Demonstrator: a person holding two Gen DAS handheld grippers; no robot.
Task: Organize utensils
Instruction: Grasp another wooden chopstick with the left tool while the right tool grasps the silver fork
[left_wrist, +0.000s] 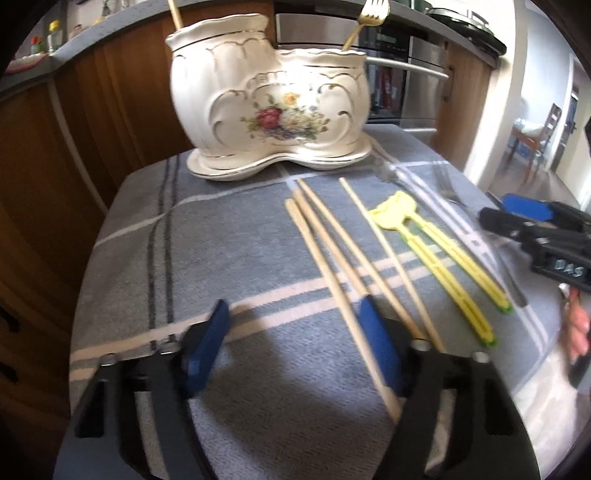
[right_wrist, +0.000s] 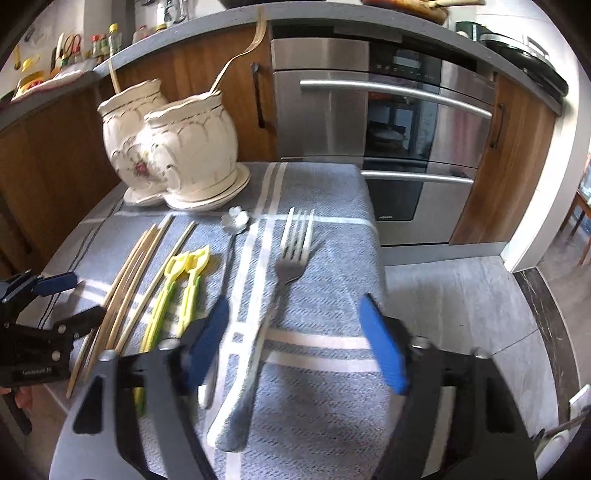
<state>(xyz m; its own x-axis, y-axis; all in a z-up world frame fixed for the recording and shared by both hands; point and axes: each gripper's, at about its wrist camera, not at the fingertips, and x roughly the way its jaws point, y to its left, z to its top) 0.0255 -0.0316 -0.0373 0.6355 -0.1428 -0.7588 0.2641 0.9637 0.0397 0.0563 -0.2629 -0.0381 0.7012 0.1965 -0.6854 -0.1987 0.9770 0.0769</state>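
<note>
A cream floral ceramic holder (left_wrist: 269, 107) (right_wrist: 173, 147) with two compartments stands at the far side of the cloth. A gold fork (left_wrist: 369, 18) sticks out of one compartment and a wooden stick (left_wrist: 175, 14) out of the other. Several wooden chopsticks (left_wrist: 332, 251) (right_wrist: 125, 273) lie loose on the cloth. My left gripper (left_wrist: 293, 306) (right_wrist: 74, 301) is open low over them, one chopstick lying between its fingers beside the right pad. Yellow training chopsticks (left_wrist: 439, 258) (right_wrist: 177, 288) lie to their right. My right gripper (right_wrist: 295, 304) (left_wrist: 495, 208) is open astride the handle of a silver fork (right_wrist: 291, 258).
A flower-bowled spoon (right_wrist: 234, 221) lies between the yellow chopsticks and the fork. The blue-grey striped cloth (left_wrist: 184, 240) (right_wrist: 332, 229) covers a small table whose right edge drops to a tiled floor (right_wrist: 461, 295). A steel oven (right_wrist: 388, 129) and wooden cabinets stand behind.
</note>
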